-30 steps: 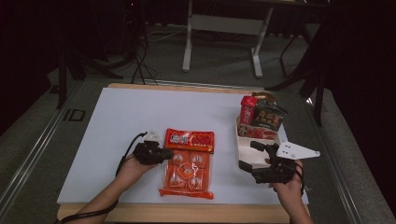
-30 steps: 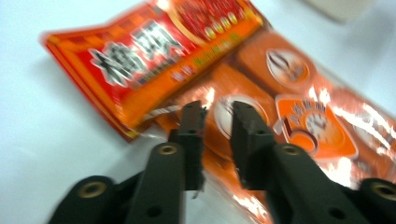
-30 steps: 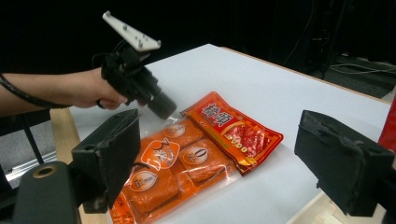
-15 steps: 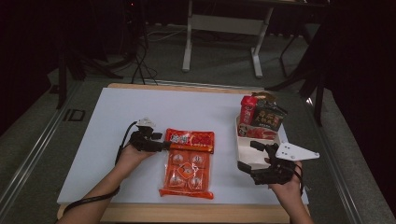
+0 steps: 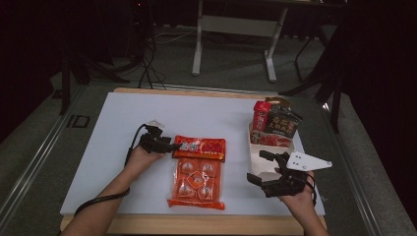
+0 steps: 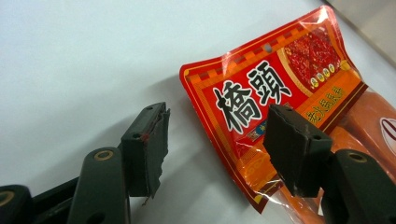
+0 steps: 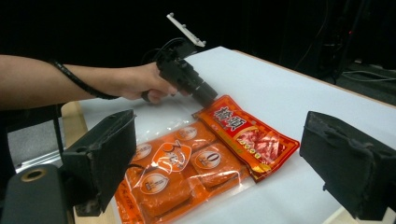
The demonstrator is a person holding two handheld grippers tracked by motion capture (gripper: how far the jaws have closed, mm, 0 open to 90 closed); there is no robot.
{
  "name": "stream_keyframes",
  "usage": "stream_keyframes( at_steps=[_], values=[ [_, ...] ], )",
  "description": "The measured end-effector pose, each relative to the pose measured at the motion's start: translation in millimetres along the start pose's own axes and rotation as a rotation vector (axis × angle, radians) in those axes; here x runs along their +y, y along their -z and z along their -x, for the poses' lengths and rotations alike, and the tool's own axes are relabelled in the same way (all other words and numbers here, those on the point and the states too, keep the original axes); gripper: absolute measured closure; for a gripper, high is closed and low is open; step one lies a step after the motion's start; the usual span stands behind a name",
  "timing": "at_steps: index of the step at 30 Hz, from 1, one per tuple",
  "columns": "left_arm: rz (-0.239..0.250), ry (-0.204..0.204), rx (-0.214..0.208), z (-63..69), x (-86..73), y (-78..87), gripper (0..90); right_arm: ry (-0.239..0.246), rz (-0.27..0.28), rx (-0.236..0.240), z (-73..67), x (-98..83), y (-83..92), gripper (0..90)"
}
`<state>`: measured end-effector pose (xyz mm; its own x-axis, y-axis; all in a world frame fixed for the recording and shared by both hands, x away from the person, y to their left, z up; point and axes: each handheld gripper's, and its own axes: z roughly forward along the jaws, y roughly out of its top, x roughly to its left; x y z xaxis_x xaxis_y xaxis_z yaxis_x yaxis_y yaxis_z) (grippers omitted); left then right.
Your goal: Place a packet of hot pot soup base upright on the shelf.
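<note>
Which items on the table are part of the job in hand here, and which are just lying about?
In play:
- red sauce packet, its near edge between the open jaws of the left gripper
- orange packet, partly under the red one

Lying about:
- white box of snack packs at the table's right
- right gripper, open, holding nothing

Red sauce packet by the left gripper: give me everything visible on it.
The red sauce packet is a flat, glossy plastic pouch with an orange patterned border, large black characters and a food photo. It lies on the white table, overlapping the orange multipack. The left gripper straddles its near corner with jaws open, not yet closed on it.
</note>
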<state>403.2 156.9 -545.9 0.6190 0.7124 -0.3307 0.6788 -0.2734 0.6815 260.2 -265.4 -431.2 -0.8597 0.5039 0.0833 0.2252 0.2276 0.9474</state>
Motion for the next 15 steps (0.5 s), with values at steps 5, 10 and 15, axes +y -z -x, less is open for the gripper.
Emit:
stream_keyframes(
  at_steps=[5,10,15],
  values=[
    [-0.02,-0.012,-0.024,0.5,1.7,-5.8,43.6,-0.004,-0.021,-0.004,-0.2,-0.9,-2.5,10.7],
    [-0.042,-0.039,-0.031,2.7,2.9,-10.3,51.1,-0.005,-0.03,-0.003,-0.2,-1.6,-3.9,10.7],
    [-0.044,-0.037,-0.094,5.5,3.0,-15.4,53.8,-0.008,-0.037,-0.004,0.3,-2.1,-4.3,10.8]
  ],
)
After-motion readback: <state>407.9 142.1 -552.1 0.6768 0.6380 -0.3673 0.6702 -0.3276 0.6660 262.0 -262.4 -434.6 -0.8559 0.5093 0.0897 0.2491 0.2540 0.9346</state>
